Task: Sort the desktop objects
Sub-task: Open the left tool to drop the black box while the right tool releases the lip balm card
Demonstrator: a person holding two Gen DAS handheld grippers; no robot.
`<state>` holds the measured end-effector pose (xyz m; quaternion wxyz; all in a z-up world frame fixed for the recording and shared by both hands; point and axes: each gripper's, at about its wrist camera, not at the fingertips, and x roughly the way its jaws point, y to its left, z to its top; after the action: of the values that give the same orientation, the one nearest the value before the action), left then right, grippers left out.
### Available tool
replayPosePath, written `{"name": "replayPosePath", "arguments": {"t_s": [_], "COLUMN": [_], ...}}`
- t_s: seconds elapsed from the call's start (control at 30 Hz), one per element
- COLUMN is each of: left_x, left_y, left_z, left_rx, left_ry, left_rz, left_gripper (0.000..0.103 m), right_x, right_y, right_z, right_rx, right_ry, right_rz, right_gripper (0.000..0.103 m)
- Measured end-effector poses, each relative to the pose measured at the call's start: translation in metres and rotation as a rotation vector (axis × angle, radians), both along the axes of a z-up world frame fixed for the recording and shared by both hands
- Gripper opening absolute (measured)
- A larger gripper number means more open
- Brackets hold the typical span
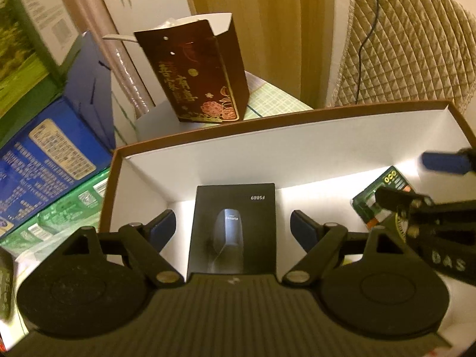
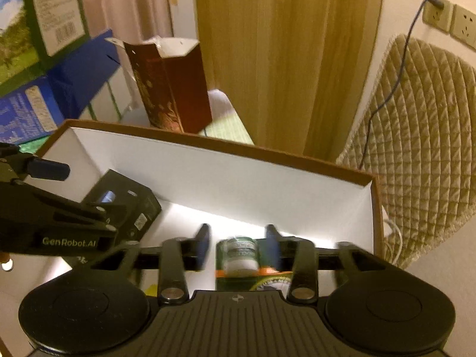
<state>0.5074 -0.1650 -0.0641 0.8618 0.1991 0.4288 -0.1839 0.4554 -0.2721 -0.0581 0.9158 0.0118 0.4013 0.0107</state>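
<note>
**Two items down in the tray, both grippers letting go**

The white tray (image 1: 297, 148) with the brown rim already holds two things. A black box (image 1: 233, 229) lies on its floor toward the left end, and a green pack (image 2: 241, 255) with a small jar on it lies toward the right end, well apart from the box.

The left gripper (image 1: 233, 229) hangs over the black box with its jaws spread wide; the blue pads stand clear on either side of the box and do not touch it. The right gripper (image 2: 238, 247) sits over the green pack, its jaws parted too, with a gap between each pad and the pack, though the pads are blurred. Neither tool is holding anything.

So both placements look done, and the tray has plenty of bare floor left. What remains is hard to judge: a red bag (image 1: 205, 68) stands just behind the tray and blue and green cartons (image 1: 44, 160) are stacked to the left, but whether these are to be sorted I cannot tell.
</note>
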Motion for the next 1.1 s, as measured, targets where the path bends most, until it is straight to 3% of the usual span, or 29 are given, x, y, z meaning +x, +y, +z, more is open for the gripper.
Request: {"name": "replayPosePath", "arguments": {"t_s": [0.03,0.13,0.27,0.47,1.1], "left_x": [-0.002,-0.01,-0.023,-0.053,-0.151], "left_y": [0.002,0.007,0.011,0.019,0.029], "left_z": [0.002,0.009,0.019,0.03,0.079], "left_rx": [-0.001,-0.021,-0.042,-0.059,-0.105], "left_ry": [-0.005,-0.015,-0.018,-0.026,-0.09], "left_rz": [0.006,0.019,0.03,0.033,0.117], "left_gripper": [0.083,0.085,0.086,0.09,0.098], "right_x": [-0.004,-0.012,-0.022,-0.046,-0.123], "right_y": [0.0,0.002,0.006,0.01,-0.006], "right_z": [0.003,0.008,0.011,0.021,0.063], "right_rx": [-0.006,-0.011,-0.005,-0.006,0.075], "right_ry": [-0.019,-0.04,-0.025,-0.016,-0.018], "right_rz": [0.002,0.022,0.046,0.083,0.141], "right_gripper": [0.072,0.076,0.09,0.1,0.101]}}
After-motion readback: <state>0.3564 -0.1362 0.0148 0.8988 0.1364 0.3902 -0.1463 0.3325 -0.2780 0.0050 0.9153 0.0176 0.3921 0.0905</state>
